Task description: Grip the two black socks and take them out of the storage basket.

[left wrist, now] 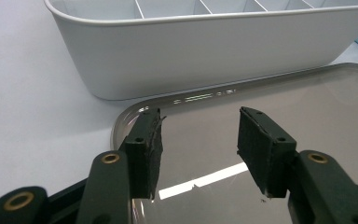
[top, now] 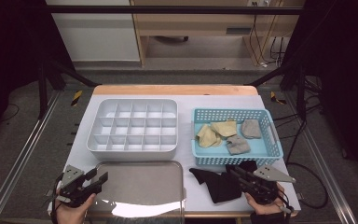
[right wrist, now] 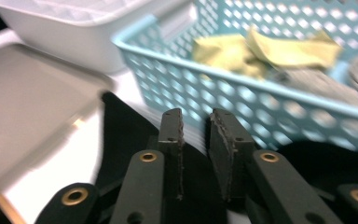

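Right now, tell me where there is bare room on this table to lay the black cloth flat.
The metal tray in front of the white divided box is bare, with the left tongs at its left edge. A bare strip of table runs between box and blue basket. It is crowded at the right front, where the black cloth lies against the basket by the right tongs.

Tray (top: 140, 186) bare; basket (top: 235, 160) blocks beyond sock (top: 219, 184).

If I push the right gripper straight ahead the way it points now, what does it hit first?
Most likely the near wall of the blue basket; the right gripper points at it over the black cloth, though depth is unclear.
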The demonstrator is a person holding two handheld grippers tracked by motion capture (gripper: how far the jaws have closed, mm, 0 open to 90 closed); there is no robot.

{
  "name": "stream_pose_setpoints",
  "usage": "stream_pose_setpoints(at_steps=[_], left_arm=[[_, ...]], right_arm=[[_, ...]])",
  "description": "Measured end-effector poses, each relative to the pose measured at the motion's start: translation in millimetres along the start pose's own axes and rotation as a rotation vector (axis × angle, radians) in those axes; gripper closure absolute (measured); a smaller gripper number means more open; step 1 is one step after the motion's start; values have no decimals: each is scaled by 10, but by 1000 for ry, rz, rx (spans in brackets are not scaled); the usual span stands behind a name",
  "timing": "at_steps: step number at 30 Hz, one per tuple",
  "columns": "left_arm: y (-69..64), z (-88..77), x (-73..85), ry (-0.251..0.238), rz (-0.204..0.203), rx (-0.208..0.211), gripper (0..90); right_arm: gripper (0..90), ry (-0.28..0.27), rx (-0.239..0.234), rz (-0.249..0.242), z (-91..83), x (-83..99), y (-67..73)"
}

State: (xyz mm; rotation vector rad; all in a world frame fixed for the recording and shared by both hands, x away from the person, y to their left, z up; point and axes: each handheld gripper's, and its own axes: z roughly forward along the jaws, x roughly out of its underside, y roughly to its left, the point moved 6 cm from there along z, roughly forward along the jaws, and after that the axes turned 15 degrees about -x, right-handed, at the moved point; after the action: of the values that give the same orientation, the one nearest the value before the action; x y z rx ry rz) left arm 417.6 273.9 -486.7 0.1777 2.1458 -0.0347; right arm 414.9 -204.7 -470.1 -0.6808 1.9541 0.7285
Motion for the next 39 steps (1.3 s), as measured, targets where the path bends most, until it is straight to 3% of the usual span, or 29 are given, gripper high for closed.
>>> stream_pose_setpoints(at_steps=[4, 10, 14, 17, 19, 21, 23, 28, 34, 39], left_arm=[[-4, 0, 0, 0, 3, 1, 486], [0, -3, 0, -2, 0, 3, 486], [-2, -3, 0, -1, 2, 3, 486], [-2, -3, 0, -1, 1, 4, 486], [-1, -8, -1, -1, 1, 4, 489], [2, -12, -2, -2, 3, 4, 489], [4, -12, -2, -1, -2, 4, 489], [0, -9, -2, -2, 3, 3, 490], [-4, -4, -1, -1, 0, 3, 490], [-5, -3, -2, -1, 0, 3, 490]], right_arm=[[670, -7, -66, -14, 165, -73, 158], [628, 64, -96, -8, 524, -23, 262], [536, 85, -133, -15, 732, -56, 336], [488, 115, -122, -45, 868, -46, 392], [546, 140, -106, -55, 942, -19, 393], [690, 170, -80, -66, 962, 6, 366], [834, 188, -84, -39, 955, 26, 350], [881, 152, -106, -26, 830, -77, 359], [878, 9, -175, -36, 614, -361, 470], [877, -19, -210, -49, 645, -428, 565]])
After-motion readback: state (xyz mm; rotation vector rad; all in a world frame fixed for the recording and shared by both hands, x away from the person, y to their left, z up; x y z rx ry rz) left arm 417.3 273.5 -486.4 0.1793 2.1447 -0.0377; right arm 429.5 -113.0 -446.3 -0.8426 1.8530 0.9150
